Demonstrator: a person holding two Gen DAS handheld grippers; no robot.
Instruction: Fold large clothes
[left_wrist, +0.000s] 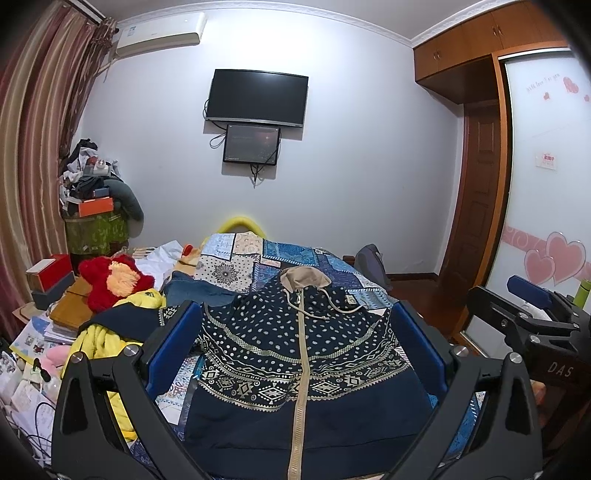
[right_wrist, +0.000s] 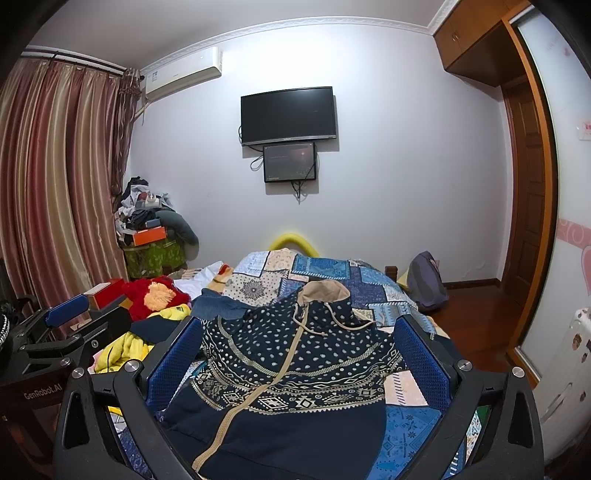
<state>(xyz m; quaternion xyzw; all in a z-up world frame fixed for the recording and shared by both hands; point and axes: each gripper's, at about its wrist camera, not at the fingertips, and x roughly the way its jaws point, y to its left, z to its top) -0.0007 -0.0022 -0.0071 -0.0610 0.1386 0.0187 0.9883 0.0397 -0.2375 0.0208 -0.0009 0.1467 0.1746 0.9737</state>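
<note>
I see my left gripper (left_wrist: 295, 350) above the near hem, blue pads spread wide, nothing between them. The navy patterned hoodie (left_wrist: 295, 354) lies flat, front up, on the patchwork bedspread (left_wrist: 295, 254); its long axis runs away from me, tan-lined hood (left_wrist: 304, 277) at the far end toward the wall-mounted TV (left_wrist: 257, 96), hem nearest. The beige zipper (left_wrist: 302, 354) marks that axis. My right gripper (right_wrist: 297, 354) hangs over the same hem, likewise spread and empty.
</note>
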